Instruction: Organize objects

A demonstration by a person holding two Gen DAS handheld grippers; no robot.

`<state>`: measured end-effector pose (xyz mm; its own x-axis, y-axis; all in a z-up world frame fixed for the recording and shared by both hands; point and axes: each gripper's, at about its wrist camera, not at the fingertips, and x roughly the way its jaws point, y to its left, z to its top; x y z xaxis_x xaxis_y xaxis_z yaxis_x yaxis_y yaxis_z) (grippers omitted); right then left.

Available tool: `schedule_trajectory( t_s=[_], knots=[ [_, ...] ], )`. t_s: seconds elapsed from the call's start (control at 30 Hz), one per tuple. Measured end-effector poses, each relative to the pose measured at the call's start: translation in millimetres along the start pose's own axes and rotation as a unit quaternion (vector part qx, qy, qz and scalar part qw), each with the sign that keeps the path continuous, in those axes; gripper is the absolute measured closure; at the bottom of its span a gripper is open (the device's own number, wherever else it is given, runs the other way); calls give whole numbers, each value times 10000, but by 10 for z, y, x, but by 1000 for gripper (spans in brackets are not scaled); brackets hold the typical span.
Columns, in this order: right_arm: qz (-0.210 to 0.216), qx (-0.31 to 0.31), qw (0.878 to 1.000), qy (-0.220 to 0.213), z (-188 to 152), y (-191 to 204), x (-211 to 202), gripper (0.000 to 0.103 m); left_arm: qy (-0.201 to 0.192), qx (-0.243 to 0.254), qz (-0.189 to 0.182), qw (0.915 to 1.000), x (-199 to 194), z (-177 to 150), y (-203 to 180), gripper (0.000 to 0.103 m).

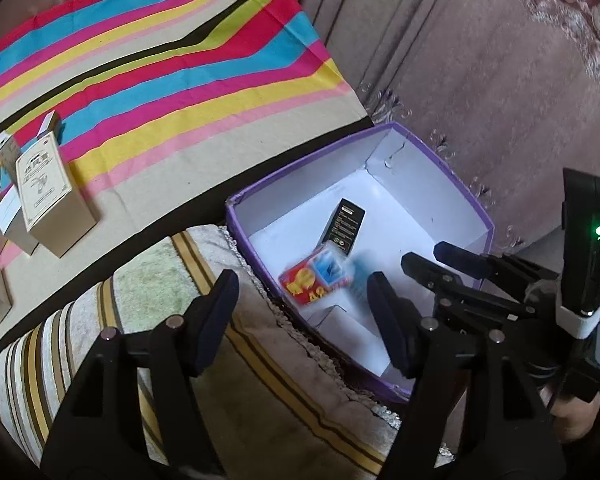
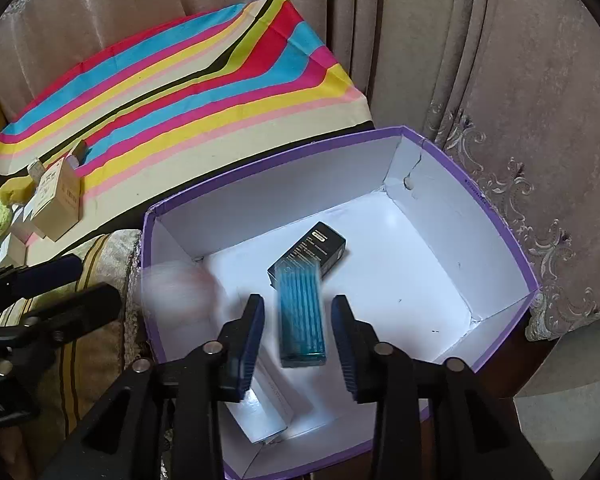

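Curtains behind, purple box [image 2: 512, 256] below: your right gripper [image 2: 298, 332] jaws stand apart, blue pack [image 2: 302, 320] dropping lengthwise between them; left gripper [image 1: 300, 300] jaws wide, empty.

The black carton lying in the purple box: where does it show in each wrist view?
Left wrist: the black carton lies right of centre on the white floor of the purple box, just above the red and blue carton.
Right wrist: the black carton lies near the centre of the picture, just above the blurred teal carton.
Shared landmark: the striped cloth, upper left in both.
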<state>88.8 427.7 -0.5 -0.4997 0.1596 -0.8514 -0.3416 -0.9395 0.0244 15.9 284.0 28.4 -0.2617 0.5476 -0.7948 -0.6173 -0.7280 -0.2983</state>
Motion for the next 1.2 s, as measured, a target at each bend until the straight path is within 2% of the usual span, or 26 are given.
schedule_trajectory(
  t_s=[0.1,0.27,0.4,0.5,0.57,0.8,1.0,1.1,1.2],
  knots=[
    [50,-20,10000,-57,19,35,-9,51,-93,-46,59,9999,-73,-24,62,32],
    [308,-97,9993,-189,46,194,-76,41,-414,-46,240,9988,-285,-87,232,30],
    [515,-154,9982,-263,76,408,-129,39,-651,-125,518,9965,-503,-164,443,27],
    [738,-287,9964,-288,79,647,-149,38,-779,-372,753,9934,-677,-244,686,22],
    [901,-321,9950,-287,78,770,-156,37,-880,-594,918,9901,-800,-308,881,21],
    [1268,-510,9903,-257,115,1259,-142,23,-1226,-1071,1688,9721,-1218,-555,1512,15],
    [1371,-862,9864,-269,177,1666,-104,20,-1323,-1307,2092,9600,-1443,-710,1998,12],
    [1391,-1079,9840,-262,205,1858,-69,20,-1332,-1237,2210,9582,-1500,-688,2132,12],
    [1387,-1224,9824,-251,256,2017,-19,20,-1335,-861,2458,9562,-1505,-577,2208,10]
  ],
)
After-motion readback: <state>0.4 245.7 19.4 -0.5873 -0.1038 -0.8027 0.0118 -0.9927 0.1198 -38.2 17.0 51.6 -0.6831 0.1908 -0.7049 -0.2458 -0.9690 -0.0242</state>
